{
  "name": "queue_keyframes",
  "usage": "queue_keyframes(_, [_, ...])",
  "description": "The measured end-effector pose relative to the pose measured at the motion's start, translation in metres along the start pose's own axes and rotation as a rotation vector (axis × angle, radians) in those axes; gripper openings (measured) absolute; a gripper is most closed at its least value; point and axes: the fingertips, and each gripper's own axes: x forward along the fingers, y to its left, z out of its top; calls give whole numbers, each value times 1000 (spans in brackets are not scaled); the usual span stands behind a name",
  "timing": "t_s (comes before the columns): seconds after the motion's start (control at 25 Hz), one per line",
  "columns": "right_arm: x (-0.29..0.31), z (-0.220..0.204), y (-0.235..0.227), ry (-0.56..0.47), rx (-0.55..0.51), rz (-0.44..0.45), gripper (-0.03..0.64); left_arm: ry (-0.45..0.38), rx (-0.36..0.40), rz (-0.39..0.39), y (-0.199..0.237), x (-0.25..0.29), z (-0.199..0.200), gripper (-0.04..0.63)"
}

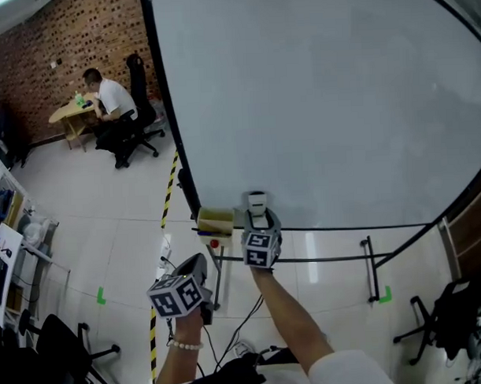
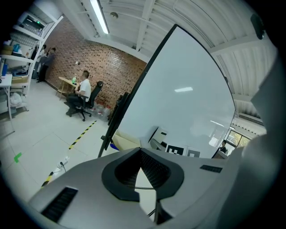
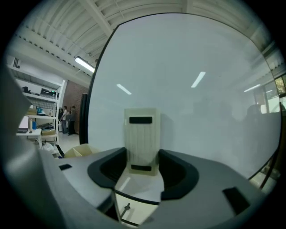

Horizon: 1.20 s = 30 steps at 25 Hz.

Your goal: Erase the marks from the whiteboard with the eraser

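Observation:
The big whiteboard [image 1: 324, 105] fills the upper right of the head view, and I see no marks on its surface. My right gripper [image 1: 260, 220] is at the board's bottom edge, shut on the cream eraser [image 1: 257, 202], which stands upright against the board. In the right gripper view the eraser [image 3: 142, 141] sits between the two jaws, with the bare whiteboard [image 3: 192, 76] behind it. My left gripper [image 1: 194, 268] hangs lower left, away from the board, with its jaws together and nothing in them. The left gripper view looks along the whiteboard [image 2: 178, 103] from its left side.
A cream box [image 1: 215, 221] sits on the ledge by the board's lower left corner, with a red knob [image 1: 214, 244] beneath. The stand's bars [image 1: 369, 269] run below the board. Yellow-black floor tape [image 1: 169, 190], office chairs [image 1: 69, 347], and a seated person [image 1: 111, 97] lie to the left.

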Motion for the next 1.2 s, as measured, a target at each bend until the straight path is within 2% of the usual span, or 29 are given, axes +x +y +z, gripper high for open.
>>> queue_keyframes(0.16, [-3,-9,-65,5,-11,-26,244,26,17,-6,-29,24,-16,-12])
queue_keyframes(0.44, [-22,-23,-191,4,4,-65,245,58,30,-47,-117,85,-59,-12])
queue_keyframes(0.96, [-88,-32,-436,-21,-29,-96,247,116,47,-140,-320,185,-151,-12])
queue_keyframes(1.2, [-119,-42,-563,-25,-14,-163,247,160,74,-188,-401,234,-200,-12])
